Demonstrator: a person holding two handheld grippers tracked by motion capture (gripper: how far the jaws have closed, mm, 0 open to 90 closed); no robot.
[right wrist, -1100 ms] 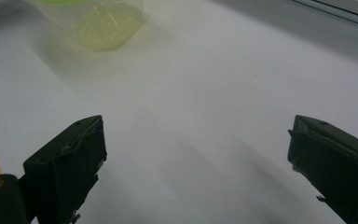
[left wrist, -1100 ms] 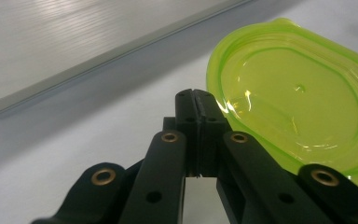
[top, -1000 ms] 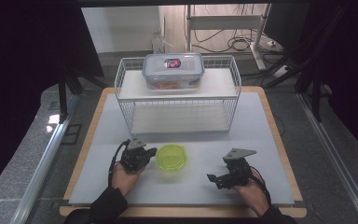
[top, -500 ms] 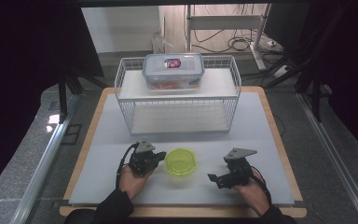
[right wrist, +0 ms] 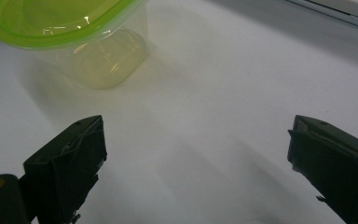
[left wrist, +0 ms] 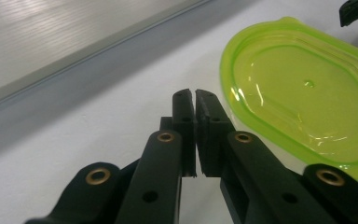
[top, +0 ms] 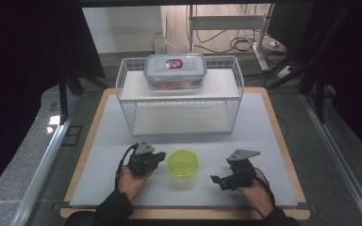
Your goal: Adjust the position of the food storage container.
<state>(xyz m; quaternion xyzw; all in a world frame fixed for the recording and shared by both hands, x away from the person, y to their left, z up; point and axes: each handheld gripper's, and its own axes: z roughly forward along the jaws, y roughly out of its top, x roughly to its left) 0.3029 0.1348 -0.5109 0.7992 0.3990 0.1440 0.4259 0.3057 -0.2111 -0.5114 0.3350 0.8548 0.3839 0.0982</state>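
High view, round translucent green-lidded tub point(top: 184, 163), white wire rack point(top: 179, 96), matte table point(top: 264, 127)

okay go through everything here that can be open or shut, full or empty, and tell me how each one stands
Green-lidded container: lid on, upright on the table, looks empty.
Clear box: lid on, sitting on the wire rack's top shelf, reddish contents inside.
Left gripper: jaws shut on nothing, beside the container.
Right gripper: jaws wide open, nothing between them.

Left tool point(top: 156, 159) with jaws together and empty, right tool point(top: 219, 180) spread wide, both low.
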